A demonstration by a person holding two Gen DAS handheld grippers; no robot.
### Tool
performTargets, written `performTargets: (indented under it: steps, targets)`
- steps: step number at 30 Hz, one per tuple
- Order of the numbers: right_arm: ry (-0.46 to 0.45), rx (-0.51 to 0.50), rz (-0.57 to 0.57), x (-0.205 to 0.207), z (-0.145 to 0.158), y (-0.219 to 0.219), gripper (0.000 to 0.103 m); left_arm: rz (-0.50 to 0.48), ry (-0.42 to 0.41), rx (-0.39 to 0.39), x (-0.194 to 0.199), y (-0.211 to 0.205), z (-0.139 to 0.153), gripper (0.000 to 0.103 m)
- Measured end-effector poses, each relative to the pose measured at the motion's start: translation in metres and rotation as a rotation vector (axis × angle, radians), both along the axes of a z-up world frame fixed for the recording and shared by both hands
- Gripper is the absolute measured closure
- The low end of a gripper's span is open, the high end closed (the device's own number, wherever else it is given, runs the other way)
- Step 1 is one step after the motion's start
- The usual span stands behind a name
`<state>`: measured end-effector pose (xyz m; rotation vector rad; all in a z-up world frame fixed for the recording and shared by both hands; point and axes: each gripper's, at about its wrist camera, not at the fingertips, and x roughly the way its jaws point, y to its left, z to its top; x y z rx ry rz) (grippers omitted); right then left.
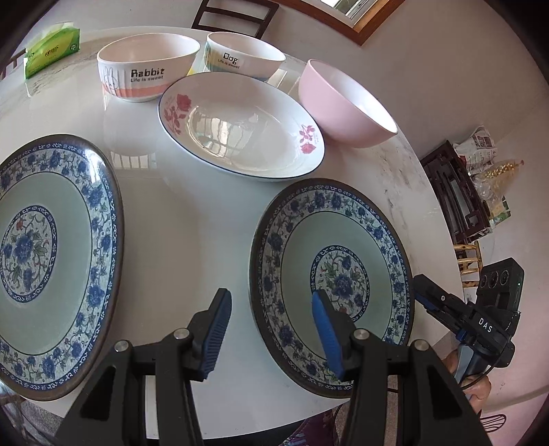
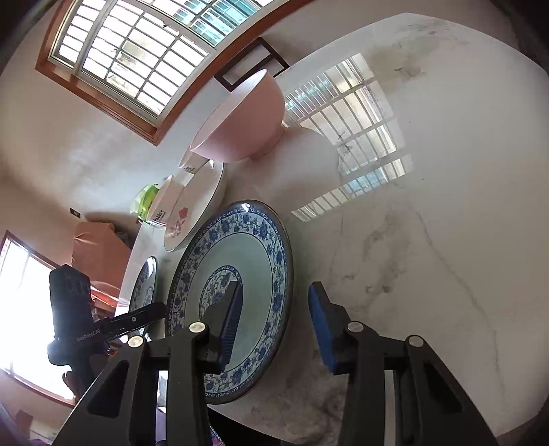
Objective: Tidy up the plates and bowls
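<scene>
Round white marble-look table (image 2: 429,240), glossy, grey veining; it mirrors the barred window panes. Beyond the table's far edge: large grid window (image 2: 137,58) in a brown wooden frame, daylight strong through it (second bright window, lower left of the right wrist view, is overexposed). Dark wooden chair (image 1: 233,17) behind the table. Walls pale, off-white. Dark wooden shelf unit (image 1: 456,199) right of the table, newspapers on top.

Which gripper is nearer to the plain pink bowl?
Right, judged loosely. The right gripper straddles the near blue-patterned plate below the pink bowl; the left gripper sits further left.
</scene>
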<state>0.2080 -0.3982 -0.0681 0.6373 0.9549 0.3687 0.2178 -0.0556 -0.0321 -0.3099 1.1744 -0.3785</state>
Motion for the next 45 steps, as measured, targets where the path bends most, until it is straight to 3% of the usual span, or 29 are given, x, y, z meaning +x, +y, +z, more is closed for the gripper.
performTargets:
  steps: [6,11,12,14,18,24,31,45]
  targets:
    - [0.013,0.001,0.031,0.007,-0.002,0.003,0.068,-0.032,0.019,0.020,0.000,-0.009,-0.007,0.054]
    - [0.025,-0.002,0.054,0.013,-0.004,0.008,0.071,-0.033,0.017,0.052,-0.001,-0.014,-0.008,0.072]
    - [0.027,-0.004,0.056,0.013,-0.005,0.008,0.072,-0.026,0.013,0.067,-0.002,-0.014,-0.009,0.081]
    - [0.030,-0.016,0.050,0.013,-0.007,0.007,0.075,-0.025,0.006,0.060,-0.001,-0.012,-0.010,0.082]
    - [0.030,-0.024,0.034,0.010,-0.010,0.000,0.090,-0.040,-0.028,0.097,-0.005,-0.016,-0.008,0.082]
    - [0.029,-0.017,0.014,0.005,-0.010,-0.002,0.090,-0.046,-0.074,0.120,-0.014,-0.019,0.001,0.082]
    - [0.050,0.035,0.000,-0.004,-0.012,-0.004,0.090,-0.032,-0.087,0.102,-0.021,-0.013,0.009,0.082]
    - [0.021,0.036,0.033,-0.011,0.003,0.019,0.090,0.020,-0.125,0.090,-0.035,0.011,0.022,0.082]
